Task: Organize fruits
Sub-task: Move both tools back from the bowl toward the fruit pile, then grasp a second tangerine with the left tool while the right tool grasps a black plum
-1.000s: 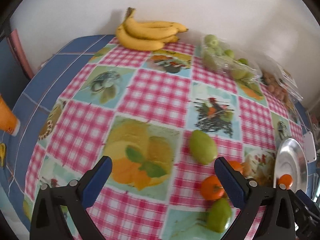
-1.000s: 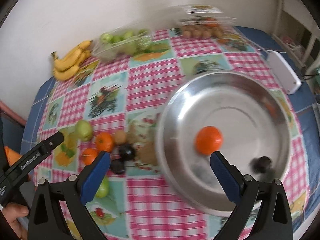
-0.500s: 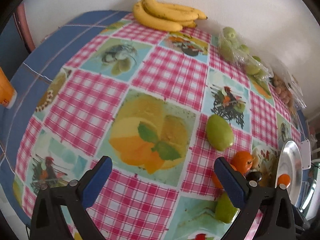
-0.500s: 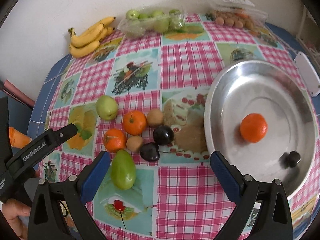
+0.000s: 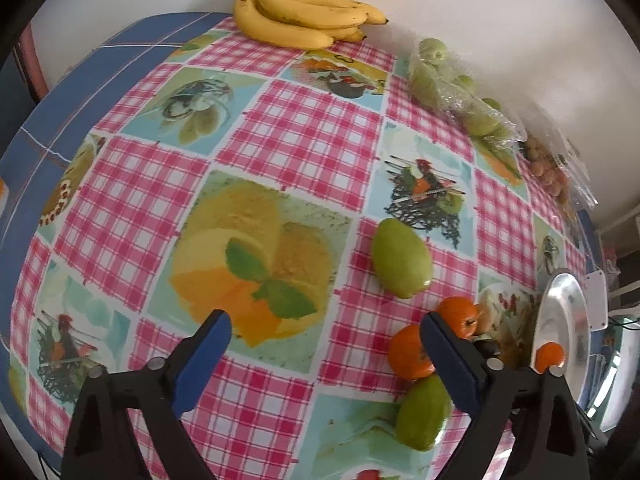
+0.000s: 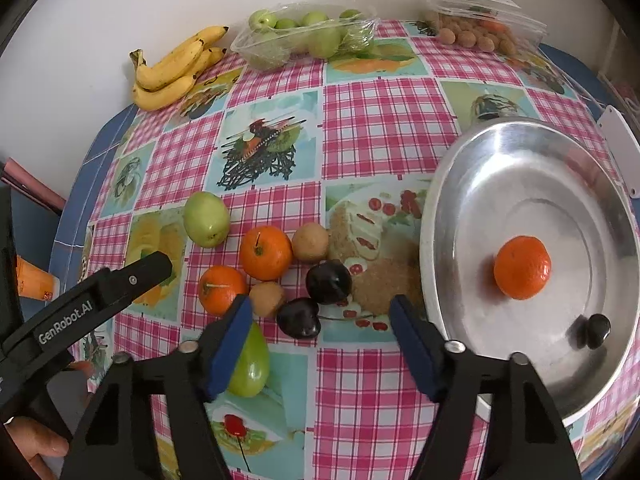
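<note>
A silver plate at the right holds one orange and a small dark fruit. Left of it lie loose fruits: two oranges, two brown fruits, two dark plums, a green round fruit and a green mango. My right gripper hovers over the nearer plum, jaws closing, pads apart from it. My left gripper hangs over bare cloth, jaws closing slightly on nothing. The oranges and green mango lie by its right finger.
Bananas, a clear tray of green fruits and a clear box of small brown fruits line the wall. A white device lies beyond the plate. A left gripper finger and a hand show at the lower left.
My right gripper swung left from over the plate to the loose fruits and its jaws narrowed a lot. The left view tilted further down onto the cloth, its jaws slightly narrower.
</note>
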`<state>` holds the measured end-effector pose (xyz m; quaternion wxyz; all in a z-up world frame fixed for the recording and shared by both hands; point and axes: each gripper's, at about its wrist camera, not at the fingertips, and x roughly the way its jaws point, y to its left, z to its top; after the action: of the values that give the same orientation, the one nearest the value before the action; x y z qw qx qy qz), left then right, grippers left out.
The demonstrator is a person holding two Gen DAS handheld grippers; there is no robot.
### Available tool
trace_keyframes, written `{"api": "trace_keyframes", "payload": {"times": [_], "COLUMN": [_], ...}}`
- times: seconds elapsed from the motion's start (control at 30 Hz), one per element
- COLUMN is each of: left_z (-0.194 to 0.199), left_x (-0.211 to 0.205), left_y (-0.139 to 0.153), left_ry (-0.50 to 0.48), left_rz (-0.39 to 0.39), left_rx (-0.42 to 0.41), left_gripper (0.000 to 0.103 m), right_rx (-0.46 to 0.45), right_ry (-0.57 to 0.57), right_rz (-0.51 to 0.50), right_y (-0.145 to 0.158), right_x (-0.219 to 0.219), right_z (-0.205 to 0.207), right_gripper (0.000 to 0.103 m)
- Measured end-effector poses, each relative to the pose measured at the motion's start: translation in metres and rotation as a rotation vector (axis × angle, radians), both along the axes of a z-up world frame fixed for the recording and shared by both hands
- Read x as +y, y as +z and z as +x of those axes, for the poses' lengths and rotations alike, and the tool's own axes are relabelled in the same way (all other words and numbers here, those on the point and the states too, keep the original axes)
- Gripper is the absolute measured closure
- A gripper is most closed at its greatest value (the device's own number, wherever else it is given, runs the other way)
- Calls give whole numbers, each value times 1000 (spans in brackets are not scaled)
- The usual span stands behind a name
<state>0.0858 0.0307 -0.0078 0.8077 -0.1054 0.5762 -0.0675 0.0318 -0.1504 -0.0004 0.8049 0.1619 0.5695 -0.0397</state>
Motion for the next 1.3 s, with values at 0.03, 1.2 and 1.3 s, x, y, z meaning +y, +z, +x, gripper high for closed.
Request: {"api": "trace_keyframes", "payload": {"times": [0.03, 1.2, 1.3], "left_z": [1, 4, 3], "left_x": [-1, -42, -43], "left_y": [0, -23, -24], "left_ry": [-2, -95, -92], "left_rz": [-5, -192, -184], "left_rx": [1, 138, 142], "left_gripper": [8, 59, 63], "right_rx": [1, 41, 42], "right_ry": [-1, -2, -7], "right_rz": [-1, 41, 44], "right_y": [0, -22, -23], "right_x": [-1, -5, -7], "right_z": [0, 15, 15], "right_gripper": [38, 70, 73]}}
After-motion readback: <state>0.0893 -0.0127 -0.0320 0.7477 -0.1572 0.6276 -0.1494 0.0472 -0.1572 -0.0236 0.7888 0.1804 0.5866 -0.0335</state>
